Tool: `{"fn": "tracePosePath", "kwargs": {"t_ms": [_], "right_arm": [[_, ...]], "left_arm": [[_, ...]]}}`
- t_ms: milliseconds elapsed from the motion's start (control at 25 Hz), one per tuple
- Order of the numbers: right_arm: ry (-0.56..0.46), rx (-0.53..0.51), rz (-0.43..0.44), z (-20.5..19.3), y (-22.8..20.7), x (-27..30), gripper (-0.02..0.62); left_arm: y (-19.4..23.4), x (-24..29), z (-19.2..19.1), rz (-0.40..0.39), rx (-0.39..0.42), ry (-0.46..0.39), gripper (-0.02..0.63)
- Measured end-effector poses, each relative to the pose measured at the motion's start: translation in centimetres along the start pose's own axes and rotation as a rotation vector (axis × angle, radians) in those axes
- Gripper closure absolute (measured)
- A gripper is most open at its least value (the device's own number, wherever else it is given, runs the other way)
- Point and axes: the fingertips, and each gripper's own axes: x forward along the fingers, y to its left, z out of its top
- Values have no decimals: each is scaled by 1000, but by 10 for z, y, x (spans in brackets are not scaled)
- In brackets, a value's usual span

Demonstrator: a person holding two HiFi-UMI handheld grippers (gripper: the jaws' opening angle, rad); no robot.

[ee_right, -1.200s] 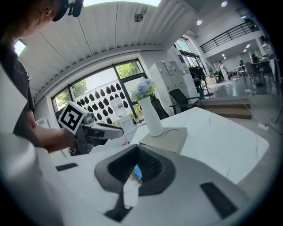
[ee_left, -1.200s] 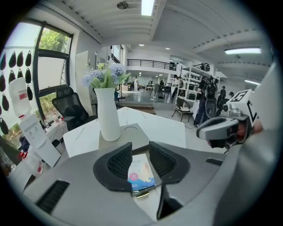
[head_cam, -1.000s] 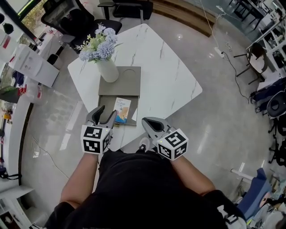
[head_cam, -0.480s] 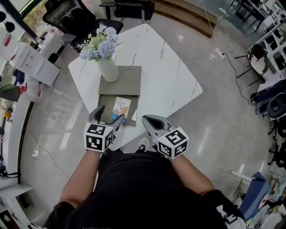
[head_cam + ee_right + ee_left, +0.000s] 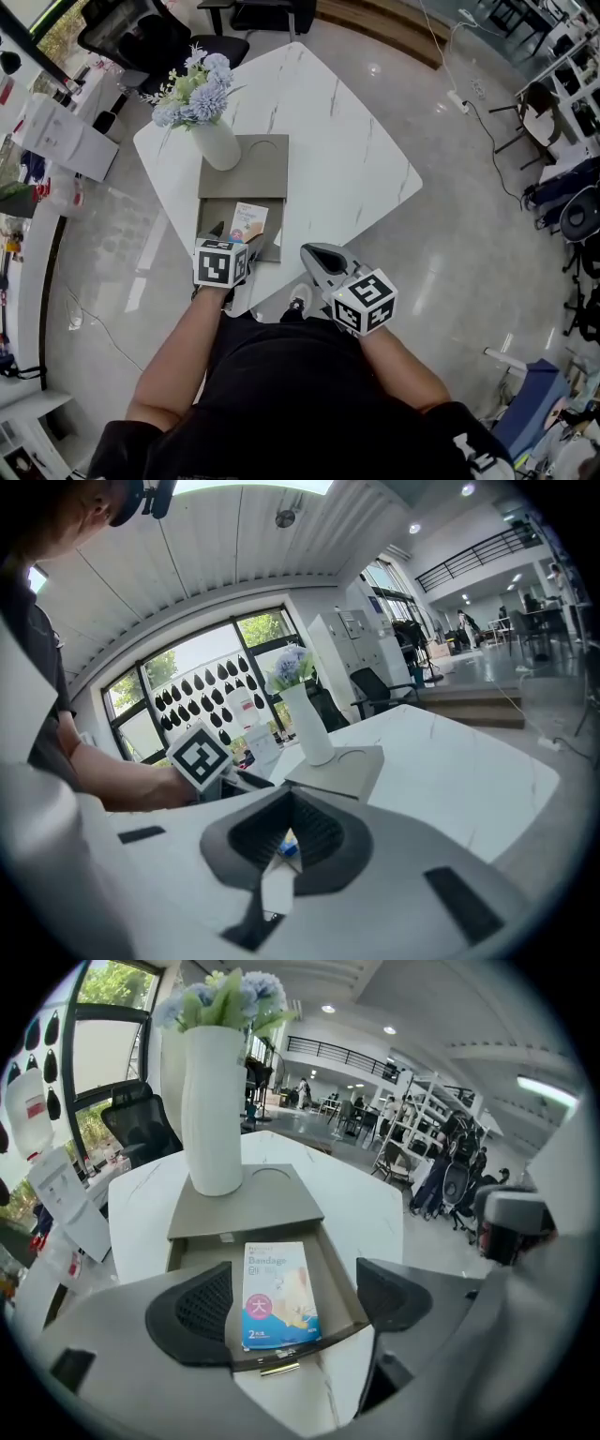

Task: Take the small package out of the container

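Note:
The small package (image 5: 247, 221), a white and blue bandage box, lies flat in the open grey container (image 5: 208, 214) at the table's near edge. My left gripper (image 5: 237, 238) hangs just over its near end. In the left gripper view the package (image 5: 277, 1293) shows between the two dark pads (image 5: 199, 1305) of my left gripper (image 5: 295, 1302). The jaws have just been opening, stand wide, and do not touch the box. My right gripper (image 5: 309, 253) hovers off the table edge to the right, shut and empty (image 5: 286, 844).
A white vase (image 5: 216, 145) of flowers stands on the container's grey top (image 5: 253, 167), right behind the open part. The white marble table (image 5: 347, 159) spreads to the right. Office chairs (image 5: 141, 37) and shelves ring the table on the shiny floor.
My left gripper has dropped down and forward over the container, and its jaws have spread wider. The right gripper has stayed where it was.

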Motion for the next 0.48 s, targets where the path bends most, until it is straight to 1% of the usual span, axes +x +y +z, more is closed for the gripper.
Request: {"fn": "tracePosePath", "kwargs": {"t_ms": [120, 200, 480], "right_arm": [[13, 10, -7, -6, -4, 0, 595], [24, 16, -9, -11, -4, 1, 595], [53, 47, -28, -25, -12, -2, 595]], "left_arm": [[8, 24, -12, 35, 37, 64, 201], [14, 39, -21, 53, 45, 105, 198], [24, 72, -41, 108, -24, 198, 187]]}}
